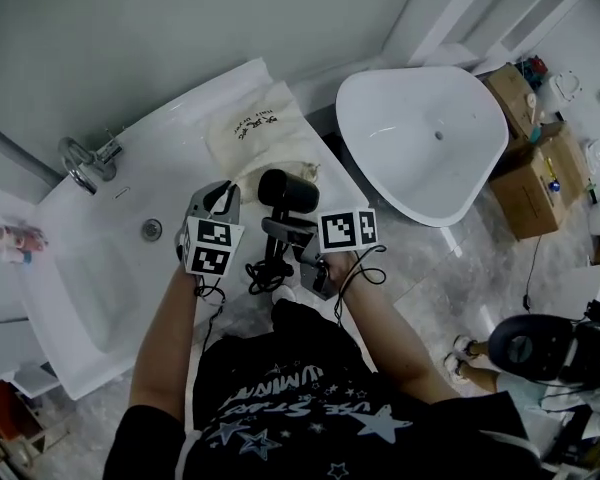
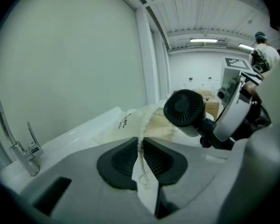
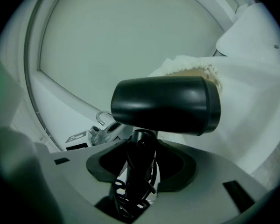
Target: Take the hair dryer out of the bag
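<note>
A white tub (image 1: 130,140) with a faucet (image 1: 85,163) fills the left side. On its ledge lies the cream bag (image 1: 255,133), mouth toward the person. The black dryer (image 3: 165,105) is clear of the bag, raised just in front of the mouth, barrel sideways. The right tool (image 3: 141,160) is clenched on the dryer's handle, with the cable (image 3: 130,200) bunched below. The left tool (image 2: 141,146) is pinched tight on the bag's white string (image 2: 140,129).

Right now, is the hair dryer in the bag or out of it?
Out: the right gripper holds the hair dryer by its handle, wholly outside the bag.
</note>
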Demonstrator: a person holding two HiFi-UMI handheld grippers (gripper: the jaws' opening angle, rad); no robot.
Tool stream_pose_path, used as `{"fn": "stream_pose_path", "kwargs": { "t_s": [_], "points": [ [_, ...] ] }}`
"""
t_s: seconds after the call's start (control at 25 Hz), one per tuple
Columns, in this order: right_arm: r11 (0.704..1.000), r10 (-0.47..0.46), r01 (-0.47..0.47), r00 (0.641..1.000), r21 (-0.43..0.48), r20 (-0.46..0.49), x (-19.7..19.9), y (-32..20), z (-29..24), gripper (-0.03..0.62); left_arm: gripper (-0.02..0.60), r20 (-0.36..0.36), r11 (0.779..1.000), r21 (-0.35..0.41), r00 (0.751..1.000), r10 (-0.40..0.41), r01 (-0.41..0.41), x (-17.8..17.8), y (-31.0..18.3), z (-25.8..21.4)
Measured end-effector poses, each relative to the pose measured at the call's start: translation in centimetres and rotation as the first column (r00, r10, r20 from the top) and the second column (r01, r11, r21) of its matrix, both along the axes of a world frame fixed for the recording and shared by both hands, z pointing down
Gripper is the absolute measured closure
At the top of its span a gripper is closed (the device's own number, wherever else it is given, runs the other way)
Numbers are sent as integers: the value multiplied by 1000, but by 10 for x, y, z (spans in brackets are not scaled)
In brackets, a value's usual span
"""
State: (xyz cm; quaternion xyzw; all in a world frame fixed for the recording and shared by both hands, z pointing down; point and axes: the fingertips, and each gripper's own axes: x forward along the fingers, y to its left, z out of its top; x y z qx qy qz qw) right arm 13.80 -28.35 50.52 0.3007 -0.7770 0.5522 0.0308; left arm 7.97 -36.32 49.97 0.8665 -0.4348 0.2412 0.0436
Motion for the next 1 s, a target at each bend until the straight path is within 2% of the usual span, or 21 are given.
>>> {"fn": "stream_pose_path", "kwargs": {
  "t_s": [0.16,0.2,0.28,0.36,0.48,0.64,0.8,1.0],
  "points": [
    [997,78,-78,997,28,13,7,16,-10,402,521,-3,998,-37,998,55,-56,3,15,5],
    [995,99,-99,995,32,21,8,14,-12,402,498,-11,997,-41,997,70,-71,2,14,7],
    [989,141,-142,989,42,37,8,12,-20,402,412,-25,994,-41,994,103,-104,0,13,8],
    [981,179,-181,983,62,45,7,15,-30,402,387,-27,991,-37,991,129,-130,-6,19,7],
    [966,227,-230,973,117,36,0,28,-46,402,383,-40,989,-25,989,145,-146,-26,40,1],
    [943,285,-282,959,178,7,-18,57,-60,402,383,-75,991,8,988,136,-136,-69,81,-14],
    [908,351,-352,935,228,47,-39,86,-75,402,385,-138,992,32,982,129,-126,-115,123,-26],
    [864,416,-418,907,282,72,-65,125,-92,402,395,-165,986,68,973,161,-152,-154,170,-41]
  ]
}}
